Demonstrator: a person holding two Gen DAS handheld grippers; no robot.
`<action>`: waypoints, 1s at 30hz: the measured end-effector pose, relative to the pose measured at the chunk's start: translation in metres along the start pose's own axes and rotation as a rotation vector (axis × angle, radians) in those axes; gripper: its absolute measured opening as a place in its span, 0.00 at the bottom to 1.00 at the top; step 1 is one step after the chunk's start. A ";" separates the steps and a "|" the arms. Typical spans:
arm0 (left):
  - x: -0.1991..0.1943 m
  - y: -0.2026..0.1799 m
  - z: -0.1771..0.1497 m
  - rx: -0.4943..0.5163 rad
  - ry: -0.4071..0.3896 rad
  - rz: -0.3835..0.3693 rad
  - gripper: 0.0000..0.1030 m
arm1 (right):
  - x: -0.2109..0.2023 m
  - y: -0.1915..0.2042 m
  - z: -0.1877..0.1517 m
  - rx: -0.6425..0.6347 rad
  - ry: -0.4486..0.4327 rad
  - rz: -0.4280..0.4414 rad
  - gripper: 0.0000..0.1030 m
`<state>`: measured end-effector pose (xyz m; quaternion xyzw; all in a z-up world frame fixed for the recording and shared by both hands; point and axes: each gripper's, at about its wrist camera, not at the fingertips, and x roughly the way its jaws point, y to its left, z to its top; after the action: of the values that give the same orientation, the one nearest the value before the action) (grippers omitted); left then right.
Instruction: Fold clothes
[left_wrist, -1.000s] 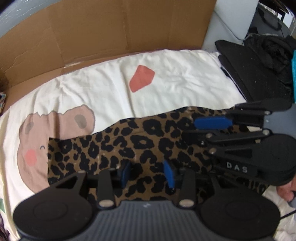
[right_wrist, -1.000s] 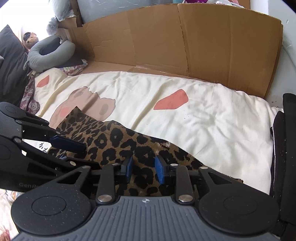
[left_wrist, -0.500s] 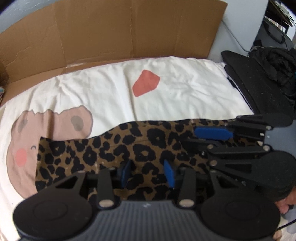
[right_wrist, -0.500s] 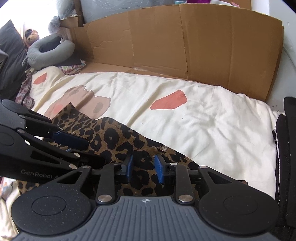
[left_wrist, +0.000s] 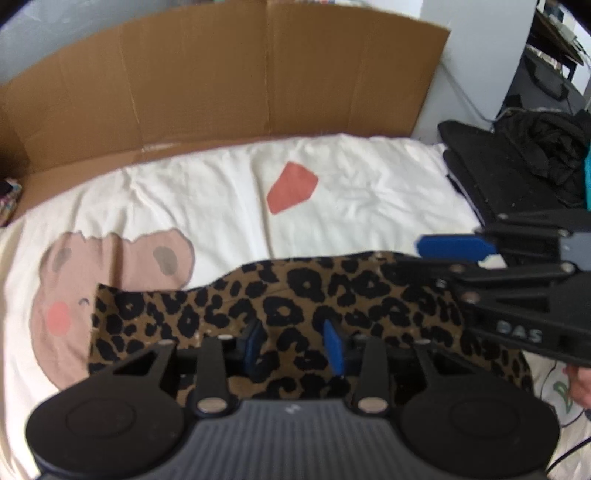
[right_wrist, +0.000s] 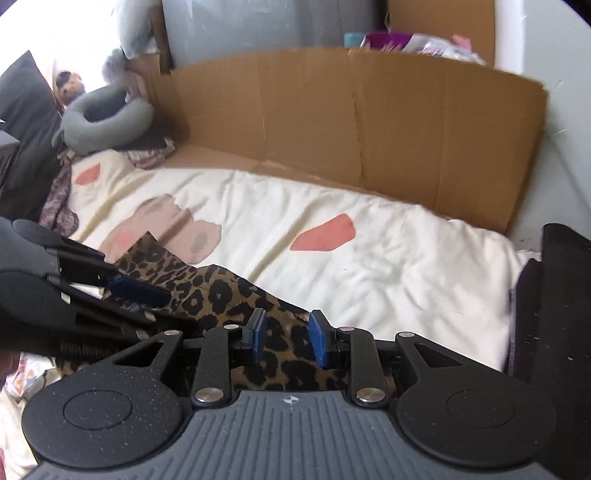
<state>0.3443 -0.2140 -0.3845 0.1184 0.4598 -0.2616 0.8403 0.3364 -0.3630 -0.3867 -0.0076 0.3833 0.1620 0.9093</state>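
**Two hand-held grippers over a leopard-print garment on a bed**

The leopard-print garment (left_wrist: 295, 295) lies spread in a long band across the near part of the bed, on a cream duvet (left_wrist: 207, 192) printed with a pink-brown bear face (left_wrist: 110, 266) and a coral patch (left_wrist: 291, 188). Its left end, seen from the left wrist view, overlaps the lower edge of the bear face; its right end runs under the right gripper. A flattened cardboard sheet (left_wrist: 240, 81) stands upright along the far side of the bed, touching the duvet's far edge.

The left gripper (left_wrist: 293, 343) points down at the garment's near portion. Its jaws are closing, with leopard fabric showing in the gap between the blue pads (left_wrist: 334, 345); the blurred frame does not show whether the pads press on the cloth. The right gripper (right_wrist: 288, 338), at the right edge of the left view as well, holds its jaws partly apart with the garment's fabric between and beneath them; whether the cloth is pinched cannot be told. In the right wrist view the left gripper enters from the left, just beside the right one, both over the same garment.

Dark clothing (left_wrist: 543, 147) is heaped beyond the bed's right end, on a black stand. A grey ring cushion (right_wrist: 107, 118) and a small plush toy (right_wrist: 70, 86) sit at the bed's far left corner in the right wrist view. Part of a hand (left_wrist: 581, 384) shows beneath the right gripper.
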 end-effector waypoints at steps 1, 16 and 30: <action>-0.004 0.001 -0.001 -0.008 -0.010 0.001 0.38 | -0.006 -0.001 -0.003 0.000 -0.010 0.002 0.31; -0.037 0.003 -0.036 -0.145 -0.016 0.038 0.38 | -0.055 -0.003 -0.076 0.022 -0.046 0.078 0.31; -0.037 -0.019 -0.069 -0.148 -0.074 -0.038 0.39 | -0.061 0.027 -0.108 -0.015 -0.075 0.075 0.32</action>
<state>0.2686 -0.1878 -0.3905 0.0373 0.4488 -0.2469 0.8581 0.2135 -0.3702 -0.4168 0.0062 0.3475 0.1988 0.9163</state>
